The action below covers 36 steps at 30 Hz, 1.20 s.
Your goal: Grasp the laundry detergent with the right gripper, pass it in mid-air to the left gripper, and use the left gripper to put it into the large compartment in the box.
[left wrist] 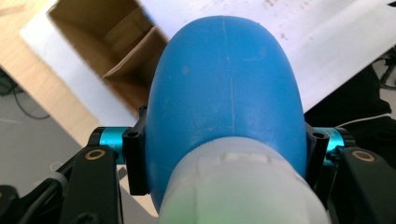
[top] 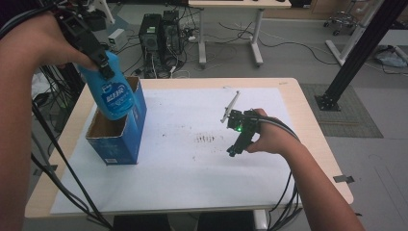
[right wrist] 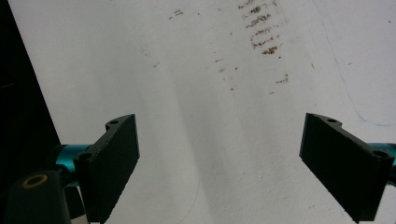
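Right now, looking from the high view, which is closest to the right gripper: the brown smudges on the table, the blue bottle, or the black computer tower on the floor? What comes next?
From the right gripper:
1. Brown smudges, just to its left on the white table cover.
2. Blue bottle, across the table at the left, tipped over the open cardboard box.
3. Black computer tower, on the floor beyond the table's far edge.

The left hand (top: 45,41) was raised above the blue box (top: 118,130), and its left gripper (top: 103,65) pointed down into the opening, jaws clamped on the blue bottle (top: 113,94). To the right of the box, the right hand (top: 272,137) rested low over the table, its right gripper (top: 234,150) with jaws spread wide apart.
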Each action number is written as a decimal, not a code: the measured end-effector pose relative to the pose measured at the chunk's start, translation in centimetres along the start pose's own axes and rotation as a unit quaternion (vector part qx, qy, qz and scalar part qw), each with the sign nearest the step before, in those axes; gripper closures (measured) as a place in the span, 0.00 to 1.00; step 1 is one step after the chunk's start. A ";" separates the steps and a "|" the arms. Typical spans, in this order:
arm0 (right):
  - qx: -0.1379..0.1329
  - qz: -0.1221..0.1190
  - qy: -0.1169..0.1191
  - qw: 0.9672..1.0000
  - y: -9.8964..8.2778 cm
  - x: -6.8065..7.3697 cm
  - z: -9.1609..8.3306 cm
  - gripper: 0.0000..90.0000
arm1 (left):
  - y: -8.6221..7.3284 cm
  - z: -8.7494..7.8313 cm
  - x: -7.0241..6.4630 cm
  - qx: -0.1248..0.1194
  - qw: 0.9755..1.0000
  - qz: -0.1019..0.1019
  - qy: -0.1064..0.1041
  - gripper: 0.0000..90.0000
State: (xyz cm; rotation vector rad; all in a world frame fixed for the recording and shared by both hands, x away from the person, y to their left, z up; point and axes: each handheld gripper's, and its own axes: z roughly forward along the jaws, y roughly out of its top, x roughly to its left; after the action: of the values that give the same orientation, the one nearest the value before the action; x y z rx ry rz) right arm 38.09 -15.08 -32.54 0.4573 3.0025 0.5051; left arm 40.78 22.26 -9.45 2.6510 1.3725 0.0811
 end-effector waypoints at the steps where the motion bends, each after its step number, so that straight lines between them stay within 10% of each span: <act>1: 0.001 0.000 0.000 1.000 0.0 0.0 0.0 0.12 | -0.2 0.0 0.3 0.003 1.000 -0.003 0.002 0.42; 19: 0.010 -0.001 -0.004 1.000 0.2 0.3 0.4 0.12 | -1.9 4.5 3.5 0.022 1.000 -0.015 0.014 0.42; 36: 0.014 -0.001 -0.003 1.000 0.6 0.5 1.2 0.12 | -2.5 12.4 4.2 0.037 0.999 0.011 0.002 0.42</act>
State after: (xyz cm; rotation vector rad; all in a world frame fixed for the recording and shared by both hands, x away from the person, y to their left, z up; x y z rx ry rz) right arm 37.92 -14.05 -33.54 0.4559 3.0085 0.4613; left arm 42.68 25.65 -22.20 2.7283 1.3741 0.0393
